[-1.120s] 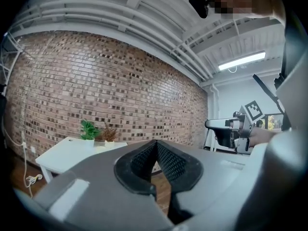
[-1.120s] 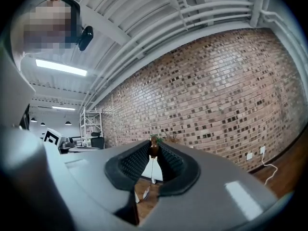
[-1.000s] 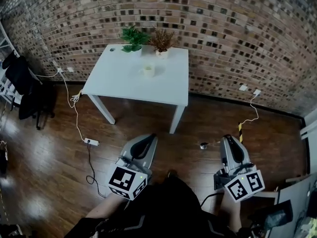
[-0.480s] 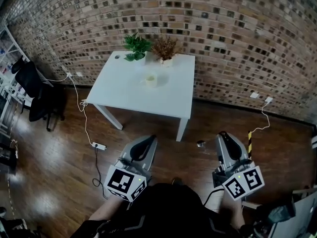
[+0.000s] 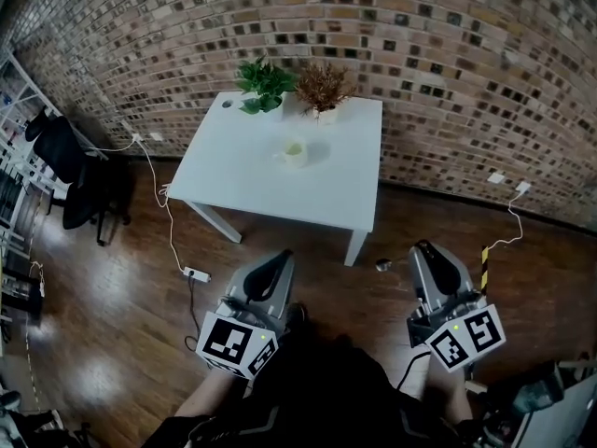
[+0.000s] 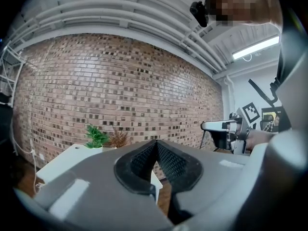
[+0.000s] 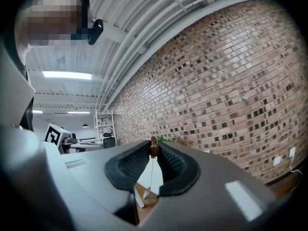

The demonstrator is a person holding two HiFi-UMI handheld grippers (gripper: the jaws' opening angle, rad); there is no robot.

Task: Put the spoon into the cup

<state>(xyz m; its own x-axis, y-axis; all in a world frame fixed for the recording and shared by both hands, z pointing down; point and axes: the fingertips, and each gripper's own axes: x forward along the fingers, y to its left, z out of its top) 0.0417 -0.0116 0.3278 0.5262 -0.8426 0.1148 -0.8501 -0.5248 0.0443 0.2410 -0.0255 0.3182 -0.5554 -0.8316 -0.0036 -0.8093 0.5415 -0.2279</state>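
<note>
The counter (image 5: 280, 180) is white, the cup (image 5: 295, 152) pale cream, the floor (image 5: 112, 315) dark brown wood. The wall (image 5: 448, 54) is mottled red, cream and black brick; the spoon (image 7: 153, 150) has a brown tip.

Head view looks steeply down from above; table (image 5: 252, 180) sits well ahead. Both gripper views ride low, facing level at the brick wall (image 6: 120, 81). All three share the table.

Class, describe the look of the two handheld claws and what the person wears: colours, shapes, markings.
The left claw and right claw each have a smooth grey tapered body, black ridged pads and a white cube printed with black square markers. A black cable trails from the right one. The person's clothing is black.
</note>
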